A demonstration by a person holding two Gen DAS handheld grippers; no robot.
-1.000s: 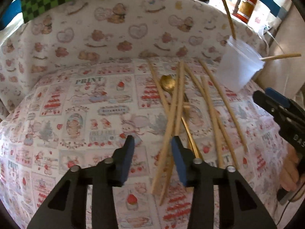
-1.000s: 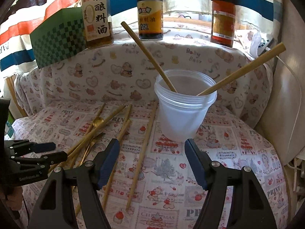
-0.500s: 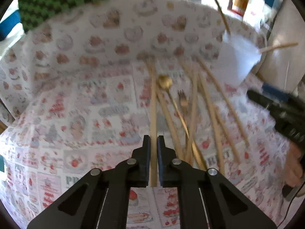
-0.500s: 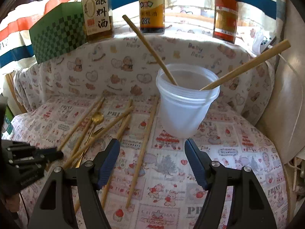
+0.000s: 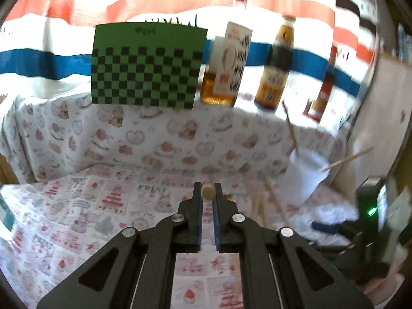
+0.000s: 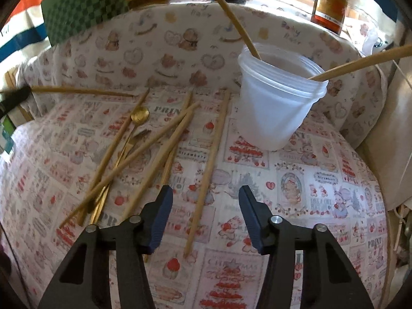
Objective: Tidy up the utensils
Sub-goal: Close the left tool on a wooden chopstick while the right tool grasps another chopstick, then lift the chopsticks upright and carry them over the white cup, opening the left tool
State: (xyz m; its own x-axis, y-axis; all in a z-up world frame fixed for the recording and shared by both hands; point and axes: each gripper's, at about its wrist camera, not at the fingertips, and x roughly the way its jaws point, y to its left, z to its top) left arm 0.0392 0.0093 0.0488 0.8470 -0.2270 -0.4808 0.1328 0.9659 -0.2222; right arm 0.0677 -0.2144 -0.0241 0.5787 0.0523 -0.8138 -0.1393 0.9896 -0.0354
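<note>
My left gripper [image 5: 208, 193] is shut on a bamboo chopstick [image 5: 208, 192], seen end-on between its tips; in the right wrist view that chopstick [image 6: 85, 92] is held level above the cloth at the far left. My right gripper [image 6: 204, 200] is open and empty above a pile of several chopsticks [image 6: 164, 152], a gold spoon [image 6: 139, 115] and a fork [image 6: 140, 137] on the printed tablecloth [image 6: 309, 180]. A translucent plastic cup [image 6: 275, 108] stands at the back right with two chopsticks leaning in it; it also shows in the left wrist view [image 5: 307, 172].
Sauce bottles [image 5: 275, 67] and a green checkered box [image 5: 144, 64] stand on a raised ledge behind the cloth. A cloth-covered wall [image 6: 180, 41] rises at the back. A pale panel [image 6: 394, 141] borders the right side.
My left gripper closed on one chopstick from the pile, then lifted and tilted it up level. My right gripper moved down and closer to the pile, still open.
</note>
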